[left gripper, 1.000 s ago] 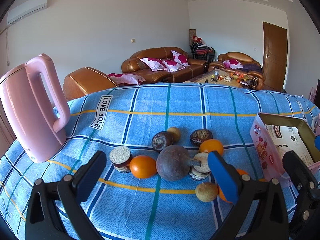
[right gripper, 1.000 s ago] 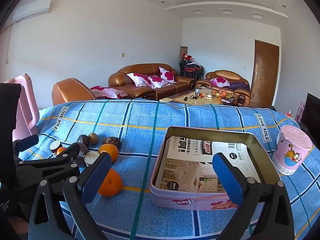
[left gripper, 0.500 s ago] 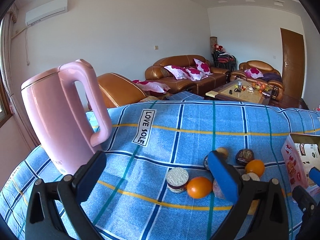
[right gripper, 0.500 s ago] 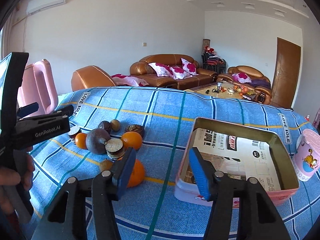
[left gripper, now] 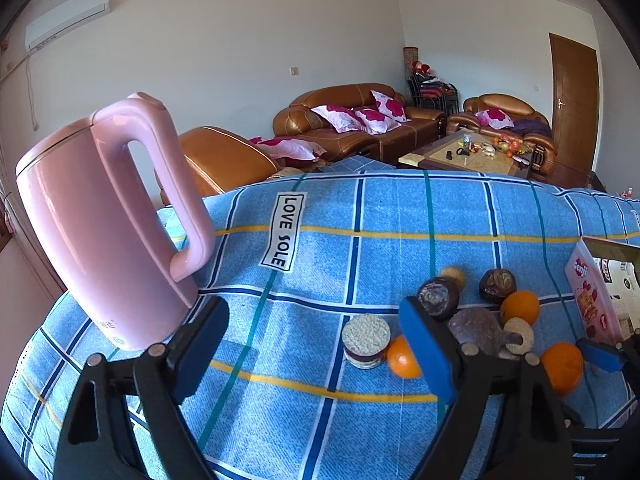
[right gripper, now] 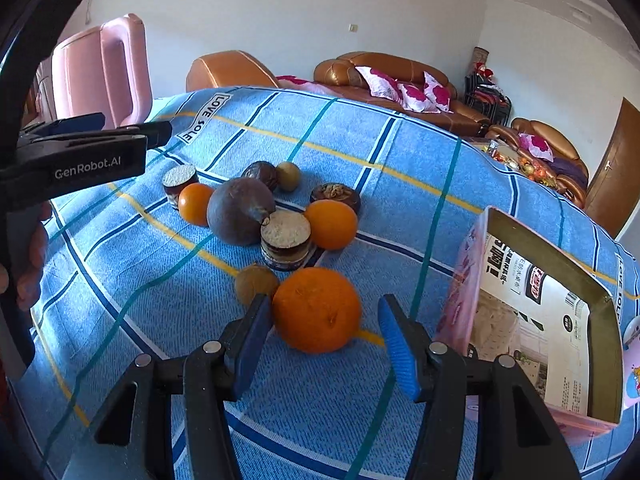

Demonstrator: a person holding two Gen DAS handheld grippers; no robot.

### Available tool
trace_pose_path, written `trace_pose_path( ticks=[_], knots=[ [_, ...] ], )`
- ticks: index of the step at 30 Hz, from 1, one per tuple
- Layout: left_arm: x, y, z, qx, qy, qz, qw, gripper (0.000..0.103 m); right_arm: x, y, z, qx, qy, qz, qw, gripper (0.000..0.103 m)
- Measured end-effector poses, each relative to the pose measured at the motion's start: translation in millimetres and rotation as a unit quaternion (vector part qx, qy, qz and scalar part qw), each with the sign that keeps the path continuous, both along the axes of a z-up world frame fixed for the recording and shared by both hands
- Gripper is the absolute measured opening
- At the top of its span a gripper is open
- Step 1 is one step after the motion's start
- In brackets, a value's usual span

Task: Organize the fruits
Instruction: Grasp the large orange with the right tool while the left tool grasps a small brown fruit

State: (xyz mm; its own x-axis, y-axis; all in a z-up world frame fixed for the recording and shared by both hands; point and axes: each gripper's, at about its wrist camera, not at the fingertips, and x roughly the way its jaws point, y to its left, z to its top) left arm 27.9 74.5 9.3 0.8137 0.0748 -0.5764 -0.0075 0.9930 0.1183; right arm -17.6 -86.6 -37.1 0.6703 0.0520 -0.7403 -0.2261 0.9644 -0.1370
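A big orange lies on the blue checked cloth between the fingers of my right gripper. The left pad is against its side; the right pad stands off with a gap, so the gripper is open. Behind it lies a cluster: a large purple fruit, two smaller oranges, cut pieces with white tops and small brown fruits. The pink tin box stands open to the right. My left gripper hovers over bare cloth left of the cluster, jaws closing with nothing between them.
A pink kettle stands at the table's left, close to the left gripper. A person's hand holds the left gripper at the frame's left edge. A pink cup peeks in beside the box. Sofas and a coffee table lie beyond.
The right gripper narrowed, tilted down and came in over the big orange, which now sits between its fingers. The left gripper swung left toward the kettle and its jaws drew slightly closer.
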Motion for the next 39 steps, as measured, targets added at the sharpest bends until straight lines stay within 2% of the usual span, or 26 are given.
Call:
trace_pose_path(
  ticks=[2, 6, 9, 11, 13, 15, 16, 19, 21, 25, 28, 29, 31, 33, 35, 39],
  knots=[
    [0, -2, 0, -0.015, 0.008, -0.020, 0.9997, 0.089, 5, 4, -5, -0.016, 0.013, 0.007, 1.000, 0.057],
    [-3, -14, 1, -0.036, 0.022, -0.076, 0.9962, 0.089, 7, 2, -4, -0.004, 0.015, 0.015, 1.000, 0.049],
    [-8, -26, 3, -0.047, 0.030, -0.122, 0.9909, 0.089, 4, -5, 0, 0.015, 0.002, 0.008, 1.000, 0.048],
    [-11, -32, 3, -0.063, 0.037, -0.156, 0.9851, 0.088, -4, -14, 10, 0.042, -0.026, 0.008, 0.999, 0.048],
    [-14, -38, 3, -0.086, 0.050, -0.192, 0.9765, 0.082, -10, -20, 19, 0.049, -0.053, -0.002, 0.997, 0.048],
    [-16, -45, 0, -0.100, 0.065, -0.221, 0.9679, 0.068, -15, -31, 29, 0.056, -0.079, -0.018, 0.995, 0.048],
    [-17, -50, -3, -0.102, 0.076, -0.237, 0.9631, 0.066, -18, -37, 34, 0.058, -0.091, -0.028, 0.994, 0.048],
    [-23, -71, -12, -0.094, 0.108, -0.280, 0.9492, 0.065, -23, -55, 44, 0.057, -0.117, -0.059, 0.990, 0.048],
    [-30, -85, -18, -0.075, 0.116, -0.296, 0.9452, 0.065, -27, -67, 46, 0.063, -0.124, -0.075, 0.987, 0.048],
    [-31, -106, -31, -0.051, 0.134, -0.291, 0.9459, 0.061, -35, -83, 48, 0.078, -0.129, -0.094, 0.984, 0.049],
    [-25, -112, -40, -0.039, 0.145, -0.264, 0.9527, 0.059, -35, -85, 49, 0.081, -0.133, -0.099, 0.983, 0.049],
    [-22, -113, -43, -0.034, 0.150, -0.257, 0.9540, 0.055, -33, -84, 48, 0.080, -0.134, -0.098, 0.983, 0.049],
    [-20, -114, -42, -0.040, 0.151, -0.249, 0.9558, 0.050, -34, -81, 49, 0.078, -0.136, -0.096, 0.983, 0.049],
    [-19, -112, -42, -0.044, 0.153, -0.239, 0.9578, 0.037, -37, -85, 48, 0.079, -0.135, -0.093, 0.983, 0.049],
    [-17, -109, -41, -0.052, 0.153, -0.233, 0.9590, 0.031, -36, -84, 45, 0.080, -0.131, -0.093, 0.984, 0.049],
    [-15, -101, -42, -0.067, 0.154, -0.231, 0.9585, 0.031, -31, -83, 40, 0.078, -0.121, -0.093, 0.985, 0.049]
  ],
)
